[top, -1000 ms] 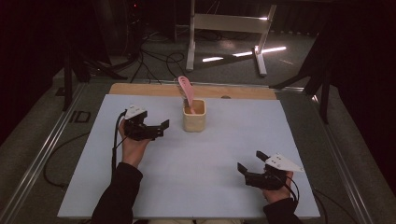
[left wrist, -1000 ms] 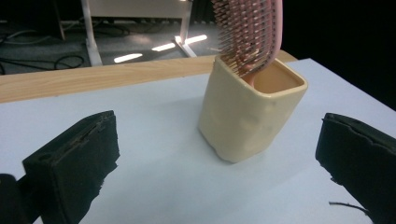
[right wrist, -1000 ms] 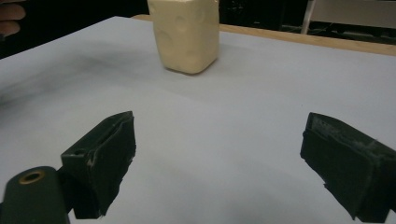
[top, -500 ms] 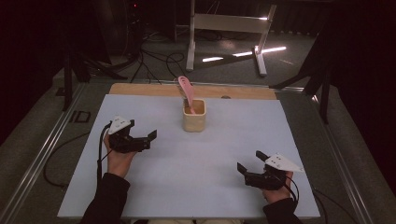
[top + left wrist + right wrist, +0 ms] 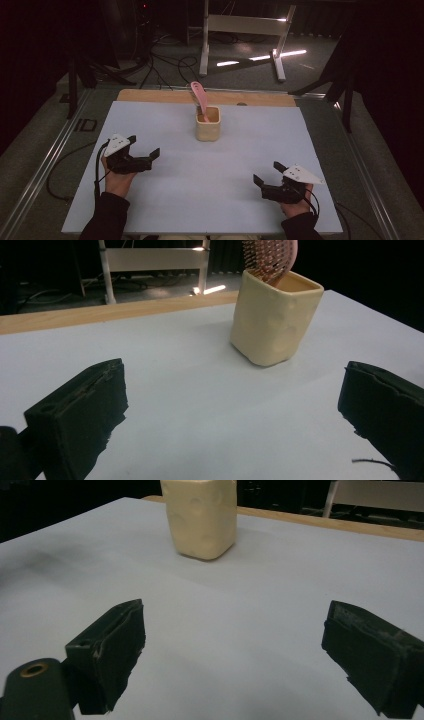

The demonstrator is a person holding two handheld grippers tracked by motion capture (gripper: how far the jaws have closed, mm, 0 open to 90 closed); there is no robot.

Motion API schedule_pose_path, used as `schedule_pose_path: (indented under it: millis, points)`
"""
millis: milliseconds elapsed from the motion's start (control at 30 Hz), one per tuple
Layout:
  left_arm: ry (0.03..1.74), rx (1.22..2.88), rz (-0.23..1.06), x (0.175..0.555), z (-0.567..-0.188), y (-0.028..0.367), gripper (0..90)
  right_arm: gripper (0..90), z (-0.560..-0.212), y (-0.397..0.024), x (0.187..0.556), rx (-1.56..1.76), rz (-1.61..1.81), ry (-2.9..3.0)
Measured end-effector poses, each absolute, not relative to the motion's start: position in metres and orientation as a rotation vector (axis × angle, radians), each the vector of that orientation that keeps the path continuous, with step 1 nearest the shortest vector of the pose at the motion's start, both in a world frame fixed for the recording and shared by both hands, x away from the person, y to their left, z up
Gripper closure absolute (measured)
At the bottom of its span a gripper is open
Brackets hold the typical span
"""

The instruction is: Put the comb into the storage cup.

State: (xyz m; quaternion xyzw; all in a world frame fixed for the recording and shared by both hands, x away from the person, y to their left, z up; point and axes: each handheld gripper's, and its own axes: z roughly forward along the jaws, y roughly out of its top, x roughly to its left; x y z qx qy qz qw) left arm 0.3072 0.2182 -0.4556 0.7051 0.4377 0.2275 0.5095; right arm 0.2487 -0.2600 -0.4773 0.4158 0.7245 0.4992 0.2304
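A cream square cup point(image 5: 208, 123) stands upright near the back middle of the white table point(image 5: 210, 200). A pink hairbrush point(image 5: 198, 95) stands in it, leaning back-left; its bristled head point(image 5: 270, 255) rises above the cup point(image 5: 272, 320) in the left gripper view. My left gripper point(image 5: 145, 150) sits open at the left, well short of the cup, nothing between its jaws. My right gripper point(image 5: 266, 173) rests open at the front right, also empty. The cup point(image 5: 202, 517) stands far beyond the right gripper's jaws.
A wooden strip point(image 5: 150, 96) runs along the table's back edge. Behind it on the floor are a white metal stand point(image 5: 245, 30) and cables point(image 5: 165, 60). Metal rails point(image 5: 40, 175) flank the table on both sides.
My left gripper has drawn back from beside the cup toward the front left of the table. The right gripper, the cup and the brush have stayed put.
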Motion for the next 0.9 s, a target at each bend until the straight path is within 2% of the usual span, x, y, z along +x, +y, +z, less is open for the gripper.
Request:
schedule_pose_path:
  millis: [333, 900]
  points:
    - [1.055, 1.697, 0.571, 0.289, -0.458, 0.231, 0.1, 10.0, -0.476, -0.263, 0.248, 1.146, 1.372, 1.984]
    - [1.026, 1.802, 0.632, 0.261, -0.481, 0.242, 0.1, 9.9, -0.474, -0.267, 0.244, 1.110, 1.348, 1.973]
